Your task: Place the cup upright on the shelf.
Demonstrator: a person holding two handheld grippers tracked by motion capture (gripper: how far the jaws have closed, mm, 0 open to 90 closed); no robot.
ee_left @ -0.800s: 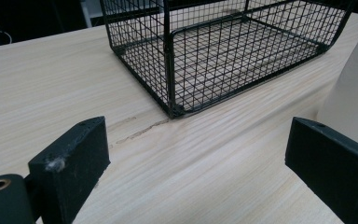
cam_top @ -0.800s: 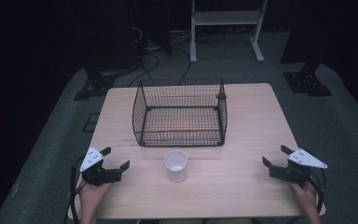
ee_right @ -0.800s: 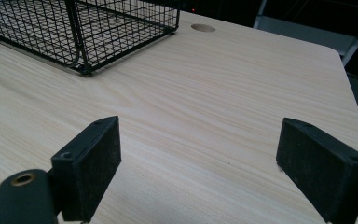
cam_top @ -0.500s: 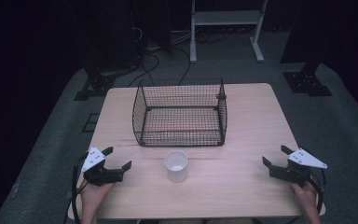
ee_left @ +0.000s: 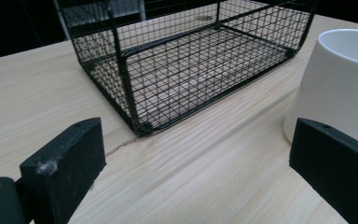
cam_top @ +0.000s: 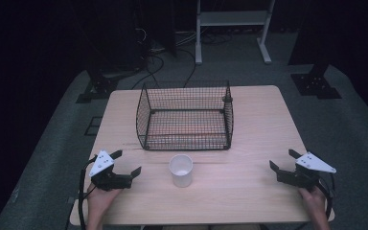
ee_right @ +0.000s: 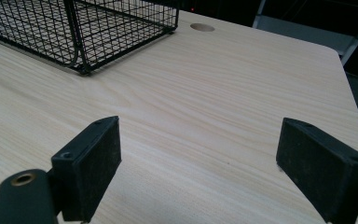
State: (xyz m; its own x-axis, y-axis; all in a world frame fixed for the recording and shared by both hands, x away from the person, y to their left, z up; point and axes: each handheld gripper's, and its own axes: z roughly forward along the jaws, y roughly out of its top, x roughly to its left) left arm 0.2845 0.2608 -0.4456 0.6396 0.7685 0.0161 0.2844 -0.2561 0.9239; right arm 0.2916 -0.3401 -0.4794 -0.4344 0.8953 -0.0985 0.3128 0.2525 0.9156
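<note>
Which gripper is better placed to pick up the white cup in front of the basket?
Probably the left gripper: its open jaws sit close beside the white plastic cup, which shows near one jaw in the left gripper view. The right gripper, also open, is farther off, facing bare wooden table.

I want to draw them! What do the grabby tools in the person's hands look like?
Each is black, with two flat, blocky jaws. The left gripper and right gripper each carry a pale grey three-cornered plate on top, and a black cable loops from each. No sleeves are in sight.
</note>
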